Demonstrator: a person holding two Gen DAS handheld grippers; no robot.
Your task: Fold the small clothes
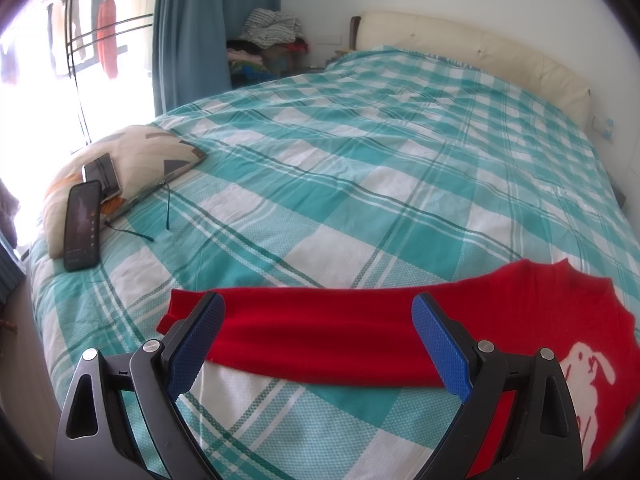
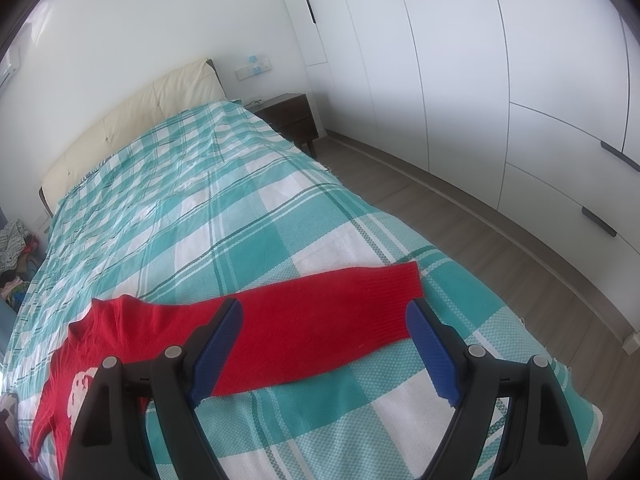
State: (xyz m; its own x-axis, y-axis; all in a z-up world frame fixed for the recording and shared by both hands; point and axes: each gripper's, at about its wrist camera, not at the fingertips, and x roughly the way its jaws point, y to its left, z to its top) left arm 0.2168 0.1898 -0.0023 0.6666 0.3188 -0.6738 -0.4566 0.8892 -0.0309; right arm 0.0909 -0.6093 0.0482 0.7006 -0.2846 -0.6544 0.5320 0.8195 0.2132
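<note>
A small red sweater [image 1: 520, 312] with a white rabbit print lies flat on the teal checked bedspread [image 1: 360, 160]. Its left sleeve [image 1: 312, 336] stretches out sideways in the left wrist view. My left gripper [image 1: 318, 312] is open and empty, its blue pads hovering over that sleeve. In the right wrist view the sweater body [image 2: 104, 340] is at lower left and the right sleeve [image 2: 328, 320] stretches out to the right. My right gripper [image 2: 324, 316] is open and empty, its jaws wide over this sleeve.
A patterned cushion [image 1: 132, 160] with two phones [image 1: 82, 226] on it lies at the bed's left edge. A clothes pile [image 1: 272, 40] sits by the blue curtain. A nightstand [image 2: 292, 120], wardrobe doors [image 2: 500, 80] and wood floor lie right of the bed.
</note>
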